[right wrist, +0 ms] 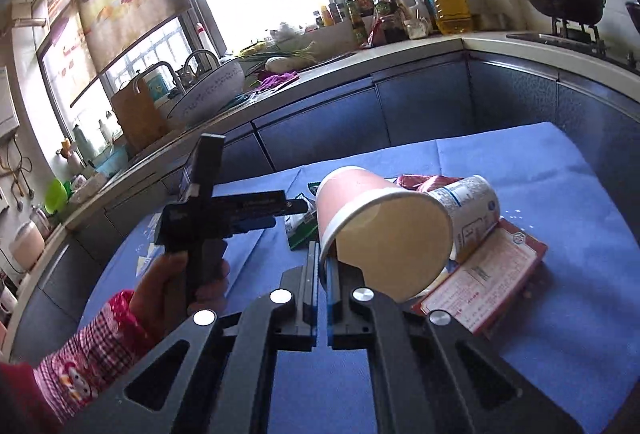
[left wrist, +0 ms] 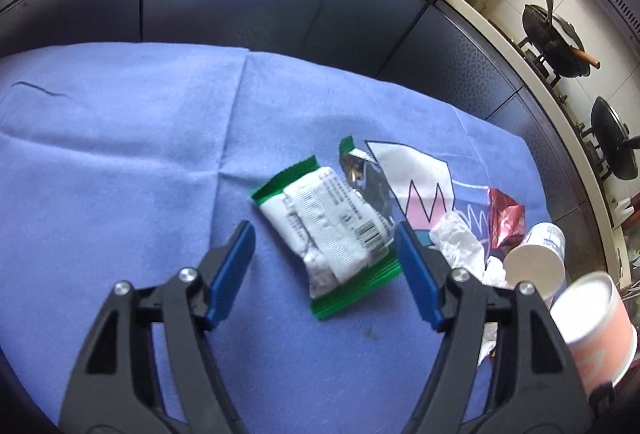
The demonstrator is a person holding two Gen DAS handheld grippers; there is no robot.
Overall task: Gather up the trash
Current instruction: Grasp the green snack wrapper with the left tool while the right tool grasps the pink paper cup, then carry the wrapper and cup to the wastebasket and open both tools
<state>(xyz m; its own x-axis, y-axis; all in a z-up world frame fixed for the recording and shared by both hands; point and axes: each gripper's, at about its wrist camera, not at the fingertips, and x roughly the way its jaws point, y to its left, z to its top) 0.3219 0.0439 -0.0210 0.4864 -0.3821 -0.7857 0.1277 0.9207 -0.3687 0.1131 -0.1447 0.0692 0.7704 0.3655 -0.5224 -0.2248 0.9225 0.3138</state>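
My right gripper (right wrist: 322, 266) has its blue pads pressed together on the rim of a pink paper cup with a white lip (right wrist: 372, 222); the cup hangs tipped on its side, mouth toward my camera, and its tan inside holds nothing I can see. At about three o'clock from it a white paper cup with blue print (right wrist: 470, 212) lies on its side against a red-edged printed card (right wrist: 492, 274), its mouth turned away, so I cannot tell its contents. In the left view that white cup (left wrist: 536, 258) shows a pale closed end.

My left gripper (left wrist: 326, 254) stands with jaws apart above the blue cloth (left wrist: 120, 162), nothing pinched. Between the tips lies a crumpled white snack wrapper with green edges and a barcode (left wrist: 332, 230), torn open at its twelve o'clock end to show silver foil. At three o'clock from it sit a wad of white tissue (left wrist: 460, 238) and a crinkled red foil scrap (left wrist: 506, 214), both touching the white cup.
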